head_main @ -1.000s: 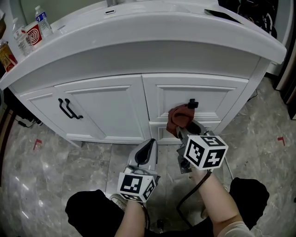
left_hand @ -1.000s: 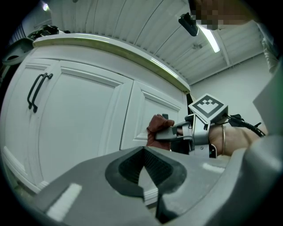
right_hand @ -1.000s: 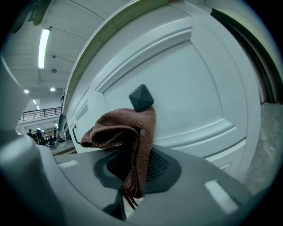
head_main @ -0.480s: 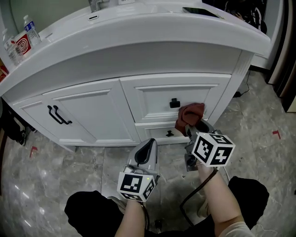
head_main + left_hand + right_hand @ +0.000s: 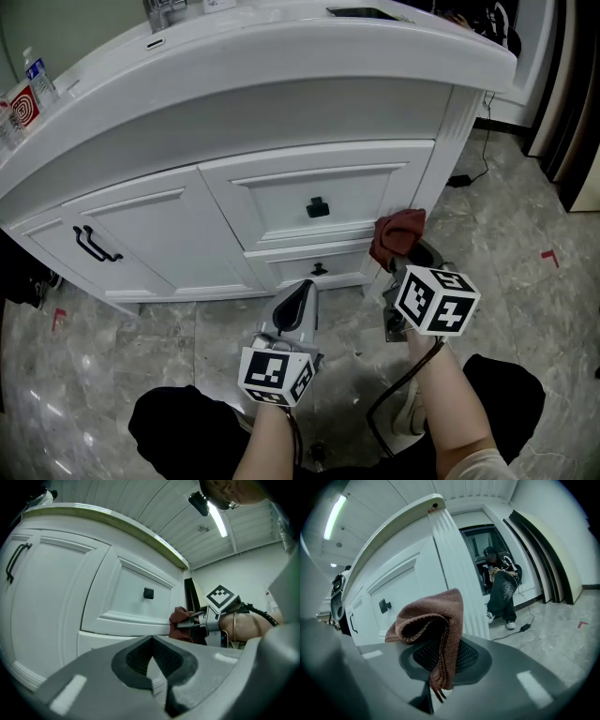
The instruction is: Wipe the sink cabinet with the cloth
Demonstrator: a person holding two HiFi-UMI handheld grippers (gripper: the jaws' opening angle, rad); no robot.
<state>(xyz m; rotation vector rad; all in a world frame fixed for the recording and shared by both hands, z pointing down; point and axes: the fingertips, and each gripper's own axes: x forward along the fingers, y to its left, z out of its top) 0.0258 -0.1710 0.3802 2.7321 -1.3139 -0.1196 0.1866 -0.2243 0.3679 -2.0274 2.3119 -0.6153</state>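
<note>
Mid-wipe at the sink cabinet [image 5: 281, 202]: my right gripper [image 5: 401, 255] had its jaws clamped on the reddish-brown cloth [image 5: 398, 232] beside the fluted corner post [image 5: 441, 155]. My left gripper [image 5: 298, 295] hung closed and empty. The next stroke, I judged, called for steady pressure along that post.

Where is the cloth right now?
In the head view the cloth is right of centre, pinched in the right gripper. It is at the right corner of the cabinet, beside the drawers.
</note>
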